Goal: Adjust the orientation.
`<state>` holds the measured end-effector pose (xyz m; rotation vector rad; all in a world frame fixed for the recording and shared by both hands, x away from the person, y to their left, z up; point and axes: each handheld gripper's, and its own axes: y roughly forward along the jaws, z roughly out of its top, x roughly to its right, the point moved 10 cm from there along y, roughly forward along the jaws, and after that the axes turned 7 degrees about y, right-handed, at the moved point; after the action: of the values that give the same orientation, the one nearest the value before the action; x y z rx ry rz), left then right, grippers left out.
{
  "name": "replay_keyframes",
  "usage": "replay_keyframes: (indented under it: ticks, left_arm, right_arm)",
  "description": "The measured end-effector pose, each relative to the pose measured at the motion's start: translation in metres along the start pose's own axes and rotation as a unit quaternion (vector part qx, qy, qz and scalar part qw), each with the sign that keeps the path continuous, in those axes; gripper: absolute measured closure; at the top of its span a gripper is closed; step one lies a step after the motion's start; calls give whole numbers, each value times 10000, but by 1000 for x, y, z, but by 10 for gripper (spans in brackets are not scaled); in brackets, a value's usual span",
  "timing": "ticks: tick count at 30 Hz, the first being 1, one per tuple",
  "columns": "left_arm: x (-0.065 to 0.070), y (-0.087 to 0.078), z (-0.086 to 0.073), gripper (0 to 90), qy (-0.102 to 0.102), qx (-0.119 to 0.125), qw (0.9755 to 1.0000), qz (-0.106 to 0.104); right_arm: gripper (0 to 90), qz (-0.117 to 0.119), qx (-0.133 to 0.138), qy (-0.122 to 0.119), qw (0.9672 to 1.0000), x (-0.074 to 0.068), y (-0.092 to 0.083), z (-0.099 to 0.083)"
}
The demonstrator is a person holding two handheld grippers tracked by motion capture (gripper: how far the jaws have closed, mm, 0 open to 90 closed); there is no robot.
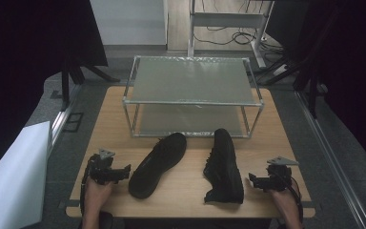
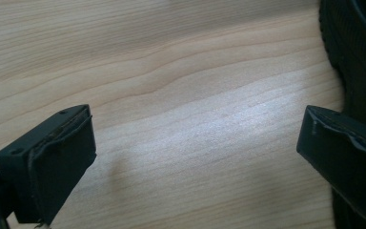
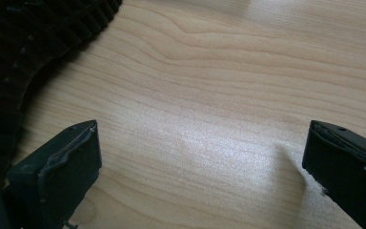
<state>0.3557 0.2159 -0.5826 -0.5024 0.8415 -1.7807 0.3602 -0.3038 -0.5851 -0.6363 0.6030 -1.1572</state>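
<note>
Two black shoes lie on the wooden table [image 1: 186, 191]. The left shoe [image 1: 156, 164] is angled, toe toward the front left. The right shoe [image 1: 225, 167] lies on its side, its ribbed sole [image 3: 24, 47] facing my right gripper. My left gripper [image 1: 124, 171] rests near the front left edge, just left of the left shoe, jaws wide apart with bare wood between them [image 2: 195, 148]. That shoe's edge [image 2: 352, 52] shows beside its right jaw. My right gripper [image 1: 253, 180] sits right of the right shoe, open over bare wood [image 3: 200, 152].
A two-tier metal-framed rack [image 1: 190, 95] with frosted shelves stands at the back of the table, just behind the shoes. A white board [image 1: 14, 176] leans off the table's left side. Dark stands and cables surround the table on the floor.
</note>
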Motion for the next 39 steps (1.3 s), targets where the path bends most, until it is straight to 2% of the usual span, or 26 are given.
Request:
replay_keyframes:
  ticks: [4,7,14,26,31,39]
  left_arm:
    - [-1,-2,3,0,-8,109,9999,60]
    - [0,-4,7,0,-68,285,9996,17]
    - [3,-4,10,0,-129,388,9991,-84]
    - [1,-3,9,0,-92,311,9995,-63]
    - [0,-1,6,0,-23,191,9998,-19]
    - [3,5,2,0,75,46,9999,-109]
  right_arm:
    - [0,38,46,-33,10000,-1,0,2]
    - [0,78,44,-75,9999,-2,1,2]
    - [6,77,73,-165,9998,-4,1,3]
    - [22,100,53,-182,9998,-5,2,3]
    - [26,111,67,-168,9998,-5,2,3]
    - [32,137,30,-171,9998,-6,3,2]
